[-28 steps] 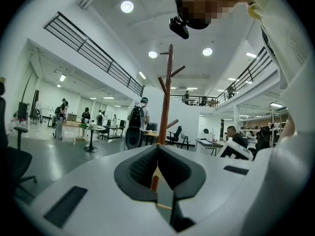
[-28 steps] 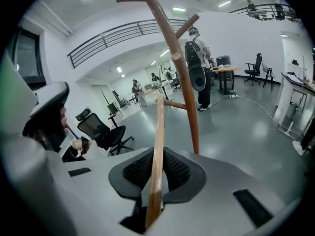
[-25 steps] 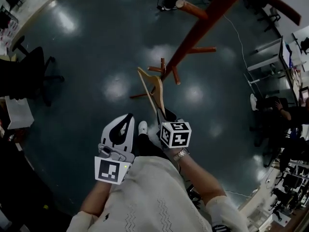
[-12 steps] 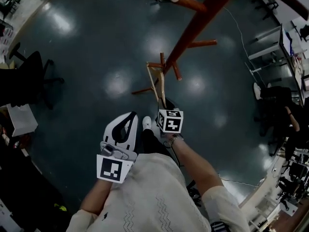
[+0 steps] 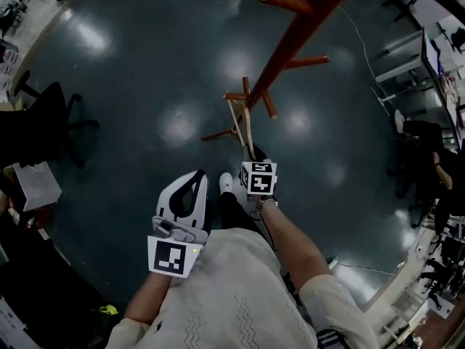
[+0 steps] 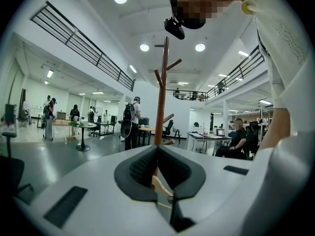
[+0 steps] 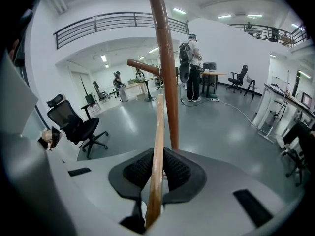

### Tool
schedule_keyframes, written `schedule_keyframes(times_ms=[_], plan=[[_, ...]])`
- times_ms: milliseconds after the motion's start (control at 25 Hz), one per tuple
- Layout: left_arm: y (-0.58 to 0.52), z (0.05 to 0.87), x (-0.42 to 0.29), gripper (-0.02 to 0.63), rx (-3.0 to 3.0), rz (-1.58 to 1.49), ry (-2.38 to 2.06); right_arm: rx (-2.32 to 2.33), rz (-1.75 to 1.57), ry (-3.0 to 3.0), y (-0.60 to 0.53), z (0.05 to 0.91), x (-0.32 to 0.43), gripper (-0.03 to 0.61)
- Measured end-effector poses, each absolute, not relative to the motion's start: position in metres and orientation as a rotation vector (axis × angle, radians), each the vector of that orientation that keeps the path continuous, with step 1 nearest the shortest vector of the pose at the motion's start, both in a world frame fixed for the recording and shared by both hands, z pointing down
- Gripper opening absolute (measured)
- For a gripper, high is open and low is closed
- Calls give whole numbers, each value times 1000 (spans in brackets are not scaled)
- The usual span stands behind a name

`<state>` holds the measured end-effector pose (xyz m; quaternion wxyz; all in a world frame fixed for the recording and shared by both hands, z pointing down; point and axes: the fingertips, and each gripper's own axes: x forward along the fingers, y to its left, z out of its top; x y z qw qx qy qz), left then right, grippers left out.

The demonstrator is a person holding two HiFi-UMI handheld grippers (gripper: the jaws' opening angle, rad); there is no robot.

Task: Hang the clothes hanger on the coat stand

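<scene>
status. the right gripper (image 7: 158,157) is clamped on the wooden clothes hanger (image 5: 240,124). the hanger passes edge-on between the pads and projects away from the person toward the coat stand (image 5: 290,43). it is not yet hung: no part of it rests on a peg, and the hook end cannot be made out in any view. the left gripper (image 5: 195,177) is closed on nothing and sits just left of the right gripper, near the person.

hazards.
- the hanger's far end lies close to the pole and to the side peg (image 7: 141,65). contact with either during the lift would likely twist the hanger in the pads or lever it out.
- the hook's orientation is unconfirmed. if it faces away from the chosen peg, it will probably slide past instead of seating.
- the stand is a slim pole on short feet. a sideways push from the hanger could rock it.
- releasing before the hook bears on a peg would drop the hanger to the floor (image 5: 145,64).

clearance.
- left and far left: bare floor, with an office chair (image 5: 45,115) well apart.
- far right: the upper peg (image 5: 285,3) overhangs the approach, so that side is the tightest.
- right: desks (image 5: 407,64) stand well apart from the stand.
- the left gripper is clear of the hanger's path.
</scene>
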<state>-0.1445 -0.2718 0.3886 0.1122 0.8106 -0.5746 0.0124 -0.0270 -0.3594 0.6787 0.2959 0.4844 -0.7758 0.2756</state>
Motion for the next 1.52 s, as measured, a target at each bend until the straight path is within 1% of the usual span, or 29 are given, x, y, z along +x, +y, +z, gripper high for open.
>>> schedule_keyframes(times_ms=[280,800,1080,1200,1520], plan=[[-269,398,-153,12,2363,93,-1699,1295,722,-2091,-364,690,-29,67],[-269,396,-143,12,2391,119,-1659,1298,816,-2055,-364,708,-24,71],[-270,397,-141,12,2413,131,-1626,1309,807,-2025,-354,707,-20,71],[-274,396,-141,12,2430,121,-1610,1368,751,-2027,-359,690,-13,71],[-280,386,-143,12,2467,67,-1592,1499,691,-2201,-369,590,-7,71]])
